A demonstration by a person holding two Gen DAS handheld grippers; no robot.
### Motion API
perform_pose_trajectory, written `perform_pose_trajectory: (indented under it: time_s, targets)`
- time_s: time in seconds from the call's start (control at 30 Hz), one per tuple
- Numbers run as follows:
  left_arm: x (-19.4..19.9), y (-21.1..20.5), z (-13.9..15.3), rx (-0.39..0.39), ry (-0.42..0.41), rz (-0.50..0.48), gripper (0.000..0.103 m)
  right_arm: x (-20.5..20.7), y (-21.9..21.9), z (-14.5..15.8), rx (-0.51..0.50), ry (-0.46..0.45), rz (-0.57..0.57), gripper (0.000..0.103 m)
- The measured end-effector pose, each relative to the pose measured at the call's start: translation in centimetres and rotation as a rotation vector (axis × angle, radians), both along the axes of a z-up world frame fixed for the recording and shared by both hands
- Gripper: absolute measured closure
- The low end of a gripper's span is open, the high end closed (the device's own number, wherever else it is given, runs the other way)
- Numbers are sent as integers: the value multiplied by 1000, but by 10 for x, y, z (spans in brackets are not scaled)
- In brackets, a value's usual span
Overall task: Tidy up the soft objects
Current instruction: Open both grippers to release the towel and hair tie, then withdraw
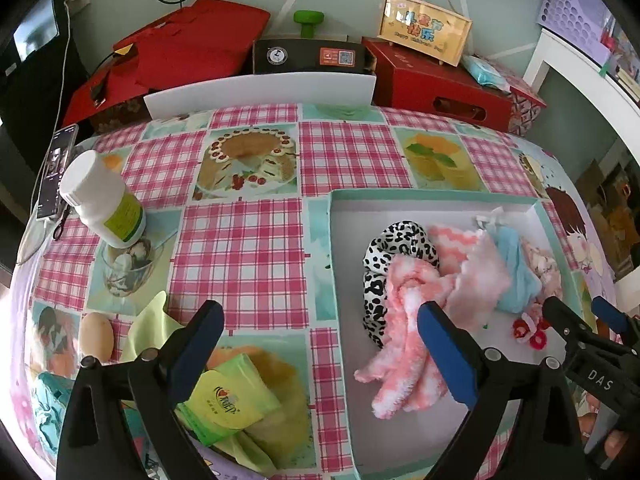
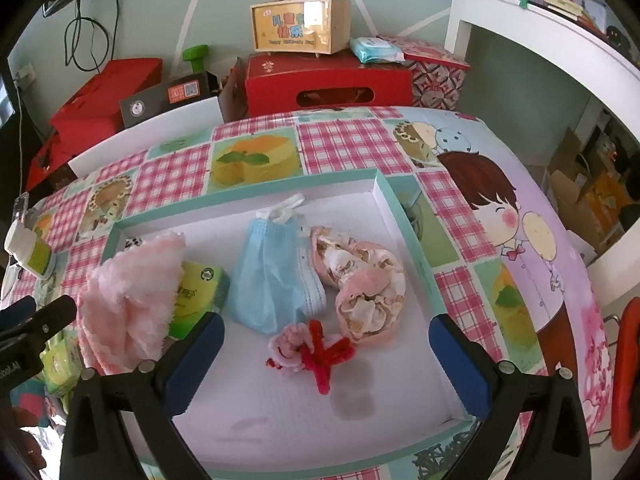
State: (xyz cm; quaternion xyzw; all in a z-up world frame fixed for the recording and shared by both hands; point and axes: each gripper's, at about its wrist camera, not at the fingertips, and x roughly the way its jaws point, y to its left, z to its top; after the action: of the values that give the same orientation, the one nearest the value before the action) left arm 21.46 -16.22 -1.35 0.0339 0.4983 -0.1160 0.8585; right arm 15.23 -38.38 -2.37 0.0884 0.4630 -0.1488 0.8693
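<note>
A shallow white tray (image 1: 340,240) with a teal rim (image 2: 412,232) holds soft things: a pink-and-white fluffy cloth (image 1: 404,320) (image 2: 128,292), a leopard-print scrunchie (image 1: 384,252), a blue face mask (image 2: 272,276) (image 1: 516,276), a floral scrunchie (image 2: 368,288) and a red-and-pink pipe-cleaner flower (image 2: 312,348) (image 1: 528,332). My left gripper (image 1: 320,340) is open and empty, straddling the tray's left rim above the tablecloth. My right gripper (image 2: 326,356) is open and empty, over the pipe-cleaner flower. A green tissue pack (image 1: 228,400) lies outside the tray, under the left gripper.
A white bottle (image 1: 104,200), an egg (image 1: 96,336), a yellow-green cloth (image 1: 148,328) and a phone (image 1: 56,172) lie on the left of the checked tablecloth. Red boxes (image 1: 432,76), a black box (image 1: 312,56) and a wooden case (image 2: 300,24) stand behind the table.
</note>
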Motion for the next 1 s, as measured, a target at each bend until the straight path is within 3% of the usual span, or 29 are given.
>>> perform_pose_trajectory:
  time_s: [0.27,0.43,0.63,1.0]
  targets:
    - [-2,-3,0,-41,-22,-20,5,2,4,0,-25,10,4,0]
    - [-1,1,3,-70,-10,-30,5,-3,9,18,-30,-64,10,0]
    - [2,12,8,-44,5,-15,5,-3,19,32,-47,-114,25,0]
    - [9,79,26,-91,21,158,5,3,63,41,1,-167,152,0]
